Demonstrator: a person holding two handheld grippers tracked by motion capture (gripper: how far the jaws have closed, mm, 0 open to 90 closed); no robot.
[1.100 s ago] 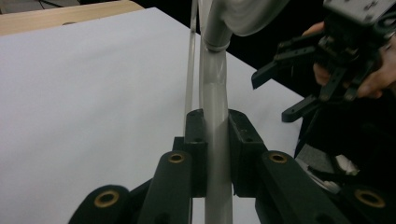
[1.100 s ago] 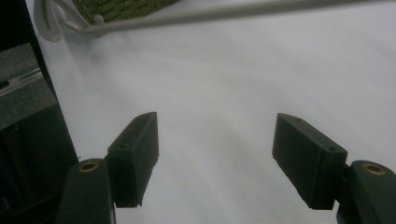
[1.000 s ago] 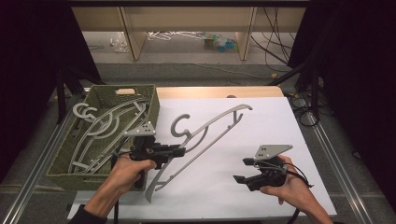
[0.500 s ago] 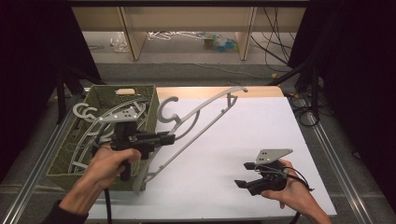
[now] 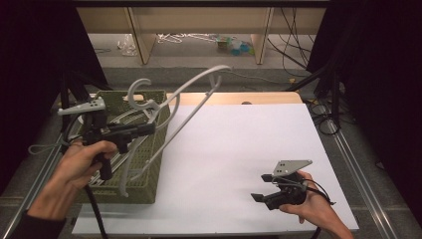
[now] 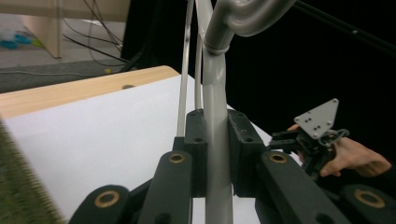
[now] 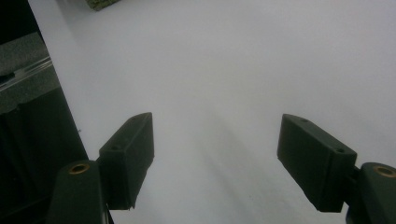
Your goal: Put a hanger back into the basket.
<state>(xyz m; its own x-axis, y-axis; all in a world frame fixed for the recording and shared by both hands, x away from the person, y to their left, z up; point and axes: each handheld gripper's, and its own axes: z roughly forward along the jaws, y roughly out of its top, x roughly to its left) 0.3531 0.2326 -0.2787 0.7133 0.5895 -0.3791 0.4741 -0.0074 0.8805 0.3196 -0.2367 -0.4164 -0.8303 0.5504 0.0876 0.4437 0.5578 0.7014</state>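
High view: left gripper [image 5: 149, 129] clamps a grey hanger [image 5: 191, 102] above the basket [image 5: 149, 184]; its lower end may snag hangers inside. Right gripper [image 5: 261, 188] rests, jaws apart.

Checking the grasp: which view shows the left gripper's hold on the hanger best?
Left gripper view: the left gripper clamps the hanger neck. High view shows the whole hanger lifted over the basket, grip small. Right gripper view faces bare table.
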